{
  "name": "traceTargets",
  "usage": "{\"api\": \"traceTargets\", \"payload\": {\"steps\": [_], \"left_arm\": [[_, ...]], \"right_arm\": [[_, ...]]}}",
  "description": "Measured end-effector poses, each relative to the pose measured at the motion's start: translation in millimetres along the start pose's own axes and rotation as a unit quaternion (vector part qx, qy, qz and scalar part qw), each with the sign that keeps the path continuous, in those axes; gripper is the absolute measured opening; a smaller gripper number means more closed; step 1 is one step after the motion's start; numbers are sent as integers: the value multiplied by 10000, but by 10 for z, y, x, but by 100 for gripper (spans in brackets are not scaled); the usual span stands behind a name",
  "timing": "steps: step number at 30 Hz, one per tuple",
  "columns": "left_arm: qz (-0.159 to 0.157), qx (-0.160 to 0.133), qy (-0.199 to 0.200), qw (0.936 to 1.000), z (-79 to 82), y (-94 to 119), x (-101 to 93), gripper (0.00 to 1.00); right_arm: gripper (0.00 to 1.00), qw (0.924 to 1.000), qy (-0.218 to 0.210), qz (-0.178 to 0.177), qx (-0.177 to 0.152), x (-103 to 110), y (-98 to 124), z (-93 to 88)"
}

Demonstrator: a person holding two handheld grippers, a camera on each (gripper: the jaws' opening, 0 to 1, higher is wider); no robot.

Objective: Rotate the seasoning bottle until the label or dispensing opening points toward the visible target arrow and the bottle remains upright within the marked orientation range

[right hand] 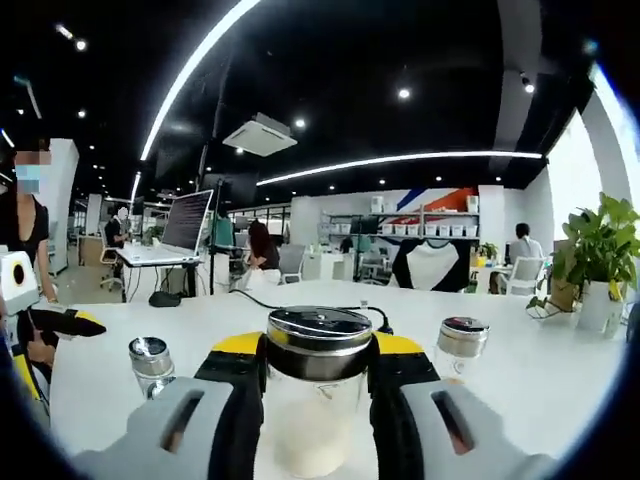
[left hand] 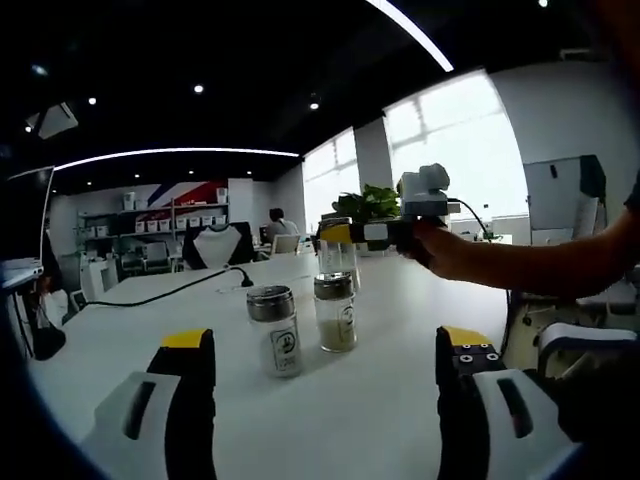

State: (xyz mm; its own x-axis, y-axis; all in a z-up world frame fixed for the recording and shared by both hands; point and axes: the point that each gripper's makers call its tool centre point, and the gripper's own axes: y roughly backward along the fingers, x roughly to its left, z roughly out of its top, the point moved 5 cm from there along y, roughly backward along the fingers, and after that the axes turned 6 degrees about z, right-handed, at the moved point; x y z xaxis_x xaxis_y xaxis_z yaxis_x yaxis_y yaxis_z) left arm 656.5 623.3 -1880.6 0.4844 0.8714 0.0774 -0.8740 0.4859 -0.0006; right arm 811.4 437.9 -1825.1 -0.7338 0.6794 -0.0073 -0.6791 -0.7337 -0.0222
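- Right tool (right hand: 318, 375) pinches the seasoning bottle (right hand: 318, 400) at its shoulder, just under the metal cap (right hand: 319, 340); bottle upright on the white counter (right hand: 520, 400).
- Left tool (left hand: 325, 385) spread, holding nothing, above the counter short of two smaller shakers (left hand: 305, 325).
- Glass looks rigid, slick, breakable; a low, gentle grip seems safest while twisting.
- No target arrow discernible.

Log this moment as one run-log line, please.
right gripper: shut on seasoning bottle, upright, lifted | left gripper: open, holding nothing | two shakers standing on white table
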Motion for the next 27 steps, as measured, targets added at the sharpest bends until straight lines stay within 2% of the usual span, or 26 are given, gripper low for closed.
{"api": "traceTargets", "payload": {"steps": [2,10,15,20,27], "left_arm": [[-52,-24,0,10000,0,-21,-52,96],[-375,-113,103,9992,-56,-91,-254,93],[-615,-96,128,9980,-81,-118,-373,89],[-751,-101,50,9971,-84,-121,-426,82],[-1014,-64,-15,9948,-127,-151,-552,77]], "right_arm": [[37,9999,-116,44,-92,38,100,-3],[37,9993,-27,318,-180,275,406,-97],[37,9982,141,498,-288,454,566,-79],[37,9961,303,747,-354,665,639,-54],[37,9884,410,1393,-445,1039,666,-46]]}}
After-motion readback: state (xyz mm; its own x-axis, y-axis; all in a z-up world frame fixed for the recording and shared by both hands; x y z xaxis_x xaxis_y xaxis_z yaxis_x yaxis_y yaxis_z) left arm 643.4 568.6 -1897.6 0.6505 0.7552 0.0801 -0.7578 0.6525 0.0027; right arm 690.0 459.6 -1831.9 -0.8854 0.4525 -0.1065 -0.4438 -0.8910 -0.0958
